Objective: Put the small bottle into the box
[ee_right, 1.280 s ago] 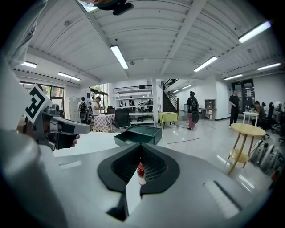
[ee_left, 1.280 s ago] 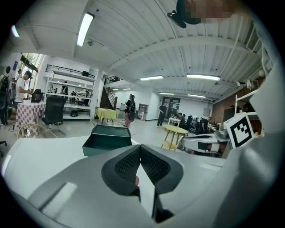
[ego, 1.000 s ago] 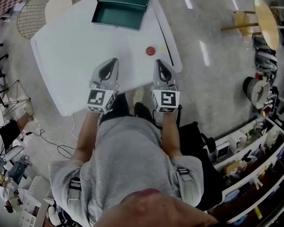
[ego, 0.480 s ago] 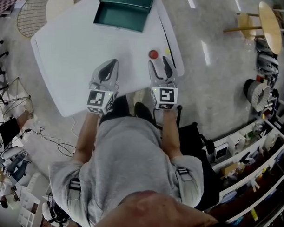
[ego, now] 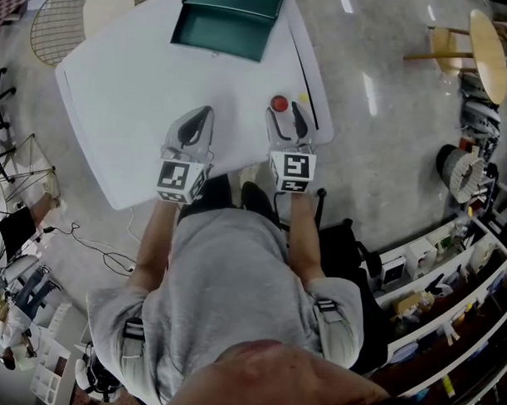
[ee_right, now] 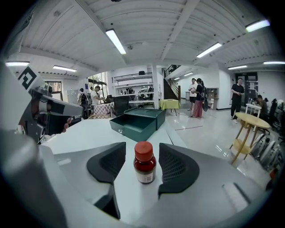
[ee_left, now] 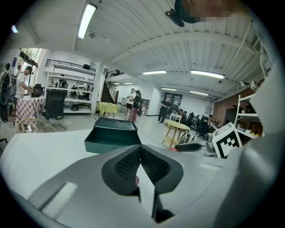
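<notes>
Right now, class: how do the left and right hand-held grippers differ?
The left hand-held gripper has its jaws together; the right hand-held gripper has them apart, opening. The small bottle stands upright between the right's jaws, untouched; nothing sits between the left's. Both point across the white table toward the green box.

Box point(ego: 219, 45) partly beyond top edge

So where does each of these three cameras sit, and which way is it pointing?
Head view: on the person's head, looking steeply down at the white table; shows their torso, arms, left tool and right tool.
Left gripper view: rides the left tool, looking along its shut jaws towards the green box.
Right gripper view: rides the right tool, its jaws opening round the small bottle, not touching it.
All three share the green box.
</notes>
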`<state>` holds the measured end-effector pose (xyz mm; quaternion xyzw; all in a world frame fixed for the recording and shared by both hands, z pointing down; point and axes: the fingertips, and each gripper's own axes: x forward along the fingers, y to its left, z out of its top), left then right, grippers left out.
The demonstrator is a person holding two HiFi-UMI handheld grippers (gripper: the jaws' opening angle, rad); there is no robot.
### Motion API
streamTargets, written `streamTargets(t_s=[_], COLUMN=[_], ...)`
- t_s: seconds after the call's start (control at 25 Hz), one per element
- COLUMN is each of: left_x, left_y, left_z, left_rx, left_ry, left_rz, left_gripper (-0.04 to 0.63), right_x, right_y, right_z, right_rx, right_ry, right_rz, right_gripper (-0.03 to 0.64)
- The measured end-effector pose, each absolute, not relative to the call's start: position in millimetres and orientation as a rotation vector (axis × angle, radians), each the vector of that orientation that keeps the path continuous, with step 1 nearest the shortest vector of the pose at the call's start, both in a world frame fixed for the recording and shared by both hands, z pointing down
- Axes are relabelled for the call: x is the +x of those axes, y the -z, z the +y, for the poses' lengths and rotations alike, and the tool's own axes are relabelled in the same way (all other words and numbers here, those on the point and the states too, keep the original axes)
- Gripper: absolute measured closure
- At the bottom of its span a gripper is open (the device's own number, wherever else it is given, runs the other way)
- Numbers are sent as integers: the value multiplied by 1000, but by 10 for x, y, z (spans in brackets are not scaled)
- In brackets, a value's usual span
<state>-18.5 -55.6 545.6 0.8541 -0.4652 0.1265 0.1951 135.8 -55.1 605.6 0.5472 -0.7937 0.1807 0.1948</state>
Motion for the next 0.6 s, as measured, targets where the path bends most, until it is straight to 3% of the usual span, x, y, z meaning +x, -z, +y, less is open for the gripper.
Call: streamTargets(t_s=[0.16,0.36,0.6], left_x=[-224,-217,-225], left_y=[-5504,-5525,-5507], left_z=[-598,-614,-616], left_rx=[2387,2384,2391], left_ry=[-362,-370,-365], left_rz=[-1297,-1295,-1300], left_gripper=[584,584,583], right_x=[1362,1370,1358], right_y=[-6133,-6156,-6157], right_z=[-616,-625,-627], right_rx=[1553,1560,1558], right_ry=[-514,-506,-508], right_rz=[-2185,-2176,-2181], right_gripper=[405,471,476])
